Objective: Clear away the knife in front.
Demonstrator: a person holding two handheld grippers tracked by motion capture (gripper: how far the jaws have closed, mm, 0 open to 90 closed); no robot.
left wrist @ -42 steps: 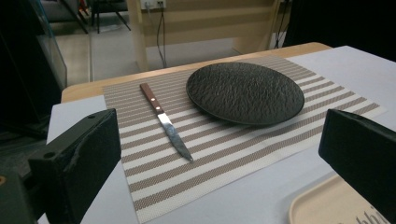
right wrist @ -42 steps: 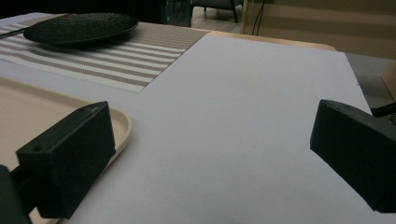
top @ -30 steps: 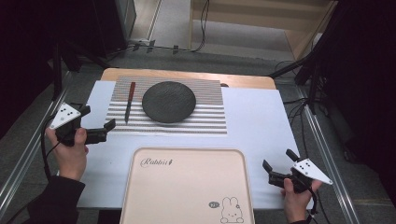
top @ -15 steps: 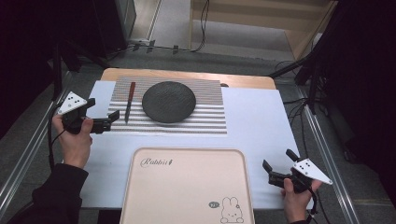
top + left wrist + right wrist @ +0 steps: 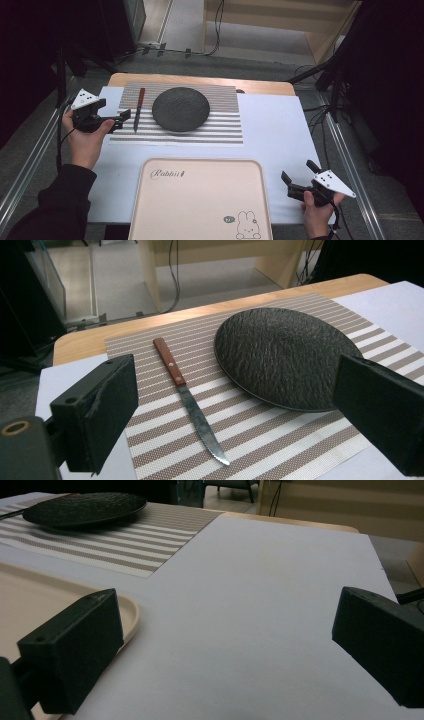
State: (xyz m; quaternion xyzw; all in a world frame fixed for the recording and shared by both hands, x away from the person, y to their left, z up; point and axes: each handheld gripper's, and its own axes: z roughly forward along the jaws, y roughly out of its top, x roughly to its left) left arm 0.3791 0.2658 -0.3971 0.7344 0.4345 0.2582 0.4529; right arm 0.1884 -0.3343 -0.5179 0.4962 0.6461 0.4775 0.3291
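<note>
A knife (image 5: 138, 107) with a reddish wooden handle lies on the striped placemat (image 5: 220, 130), just left of a dark round plate (image 5: 180, 108). My left gripper (image 5: 122, 120) hovers at the mat's left edge, its tips close beside the knife blade and apart from it. Its jaws stand wide and have just been closing slightly, with nothing between them. In the left gripper view the knife (image 5: 187, 400) and the plate (image 5: 285, 355) lie ahead of the left gripper (image 5: 240, 415). My right gripper (image 5: 297, 171) rests open at the front right, over bare white cloth (image 5: 260, 580).
A beige tray (image 5: 200, 200) with a rabbit print lies at the front centre, its corner (image 5: 127, 612) beside the right gripper's (image 5: 230, 650) left jaw. A white cloth (image 5: 275, 130) covers the wooden table. Metal rails run along both sides.
The left hand has carried its gripper away from the person and to the right, up to the placemat's edge beside the knife. The right gripper has stayed in place.
</note>
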